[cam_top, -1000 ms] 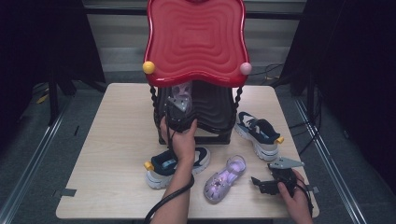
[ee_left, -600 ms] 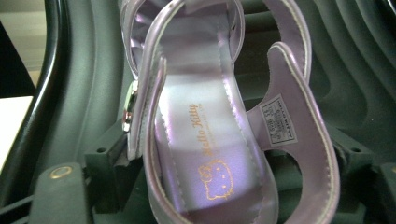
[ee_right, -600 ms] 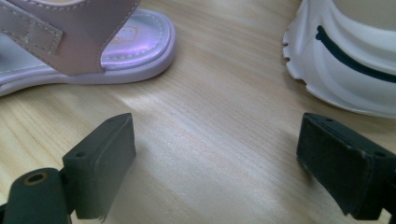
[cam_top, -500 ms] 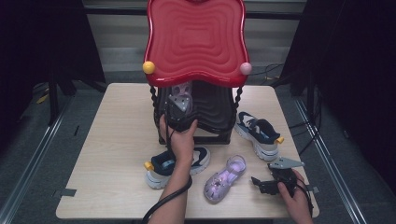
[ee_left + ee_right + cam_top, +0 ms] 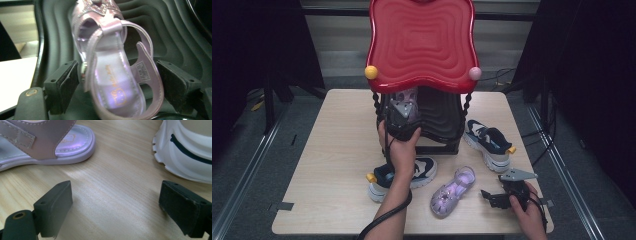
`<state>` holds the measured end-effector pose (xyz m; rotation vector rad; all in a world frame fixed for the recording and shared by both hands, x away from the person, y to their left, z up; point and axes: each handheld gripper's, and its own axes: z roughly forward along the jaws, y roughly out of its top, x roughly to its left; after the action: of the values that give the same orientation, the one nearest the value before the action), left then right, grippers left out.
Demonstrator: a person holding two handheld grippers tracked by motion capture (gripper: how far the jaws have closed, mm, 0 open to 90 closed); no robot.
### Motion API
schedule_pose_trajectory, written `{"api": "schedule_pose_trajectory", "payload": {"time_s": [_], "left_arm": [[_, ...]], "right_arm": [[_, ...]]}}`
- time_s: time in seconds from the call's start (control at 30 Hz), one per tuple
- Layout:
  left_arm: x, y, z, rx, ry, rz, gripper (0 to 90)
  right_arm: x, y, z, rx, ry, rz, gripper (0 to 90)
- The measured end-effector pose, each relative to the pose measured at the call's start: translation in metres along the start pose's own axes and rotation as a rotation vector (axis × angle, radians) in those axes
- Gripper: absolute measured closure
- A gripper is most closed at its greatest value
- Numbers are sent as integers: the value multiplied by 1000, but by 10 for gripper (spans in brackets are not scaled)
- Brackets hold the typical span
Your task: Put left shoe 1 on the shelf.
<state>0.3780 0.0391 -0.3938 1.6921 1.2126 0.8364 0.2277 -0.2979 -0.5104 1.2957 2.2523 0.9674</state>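
Left gripper (image 5: 117, 82) fingers just spreading, released, straddling lilac sandal (image 5: 112, 75) on black ridged shelf (image 5: 180, 37). Right gripper (image 5: 117, 207) fingers released, resting over bare surface (image 5: 120, 195).

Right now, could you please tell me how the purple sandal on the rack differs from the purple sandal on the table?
The sandal on the rack lies on the dark ribbed shelf under the red top, between the open pads of the left tool; the sandal on the table lies on bare wood, untouched. The first points away from the person; the second lies slanted. Both are shiny lilac strap sandals, apparently a pair.
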Motion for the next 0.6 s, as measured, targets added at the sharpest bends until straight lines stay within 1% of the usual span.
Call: {"api": "schedule_pose_trajectory", "payload": {"time_s": [0.13, 0.2, 0.23, 0.27, 0.3, 0.4, 0.5, 0.53, 0.6], "left_arm": [[4, 0, -4, 12, -17, 6, 214], [5, 0, -7, 12, -25, 1, 207], [6, 1, -8, 16, -33, 5, 204], [7, 2, -9, 18, -42, -1, 204], [8, 2, -10, 25, -48, 5, 204], [8, 5, -12, 34, -55, 12, 202], [8, 8, -17, 30, -72, 16, 201], [8, 8, -18, 37, -85, 9, 201], [9, 8, -19, 57, -102, 12, 201]], "right_arm": [[0, 0, 0, 0, 0, 0, 112], [0, 0, 0, 0, 0, 0, 112], [0, 0, 0, 0, 0, 0, 112], [0, 0, 0, 0, 0, 0, 112], [0, 0, 0, 0, 0, 0, 112], [0, 0, 0, 1, 0, 0, 112], [0, 0, 0, 0, 0, 0, 112], [0, 0, 0, 0, 0, 0, 112], [0, 0, 0, 2, 0, 0, 112]]}}
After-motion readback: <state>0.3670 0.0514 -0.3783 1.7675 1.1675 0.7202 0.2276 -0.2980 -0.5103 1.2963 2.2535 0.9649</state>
